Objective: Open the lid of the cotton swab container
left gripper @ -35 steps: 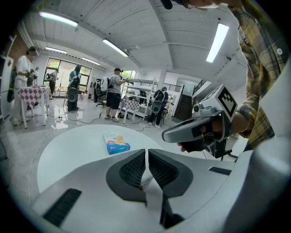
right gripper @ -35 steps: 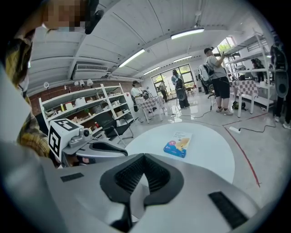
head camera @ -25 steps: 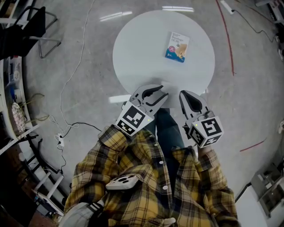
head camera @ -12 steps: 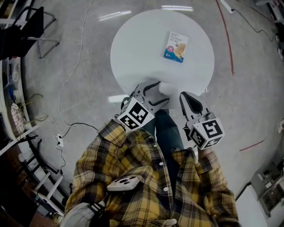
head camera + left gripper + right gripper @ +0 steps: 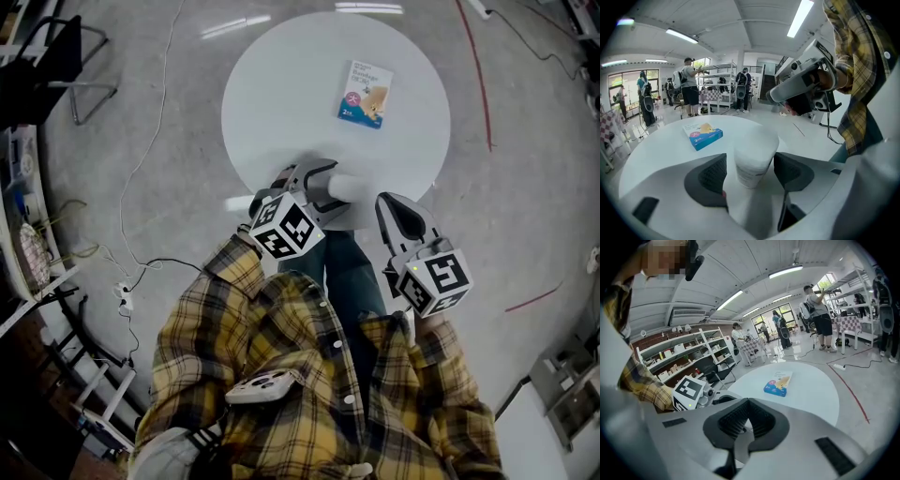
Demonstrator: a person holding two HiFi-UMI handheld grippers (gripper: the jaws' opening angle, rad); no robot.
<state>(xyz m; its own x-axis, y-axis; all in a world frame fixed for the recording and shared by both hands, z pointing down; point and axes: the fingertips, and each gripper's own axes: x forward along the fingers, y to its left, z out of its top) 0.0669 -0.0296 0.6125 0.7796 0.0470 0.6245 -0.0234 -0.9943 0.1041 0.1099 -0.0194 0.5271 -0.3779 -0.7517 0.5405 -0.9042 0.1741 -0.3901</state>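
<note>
- The round white counter carries only two things, so nothing crowds the work. The task's thing stands at its near edge, close to the person.
- The left gripper is making its approach to grasp. Its jaws have just been opening and now stand spread wide, with the container between them and the pads just beside its wall, not yet pressing.
- The right gripper hangs beside it, off the counter's near edge, jaws pressed together on nothing. It will probably have to open and reach for the lid once the body is held.
- The white cylindrical plastic cotton swab container looks upright, lid apparently still on. The next move calls for closing the left jaws squarely on the body, low enough to leave the lid free. So near the rim, a light tub could tip or slide off.
- The flat blue-and-white packet lies well apart on the far side and is no obstacle.
</note>
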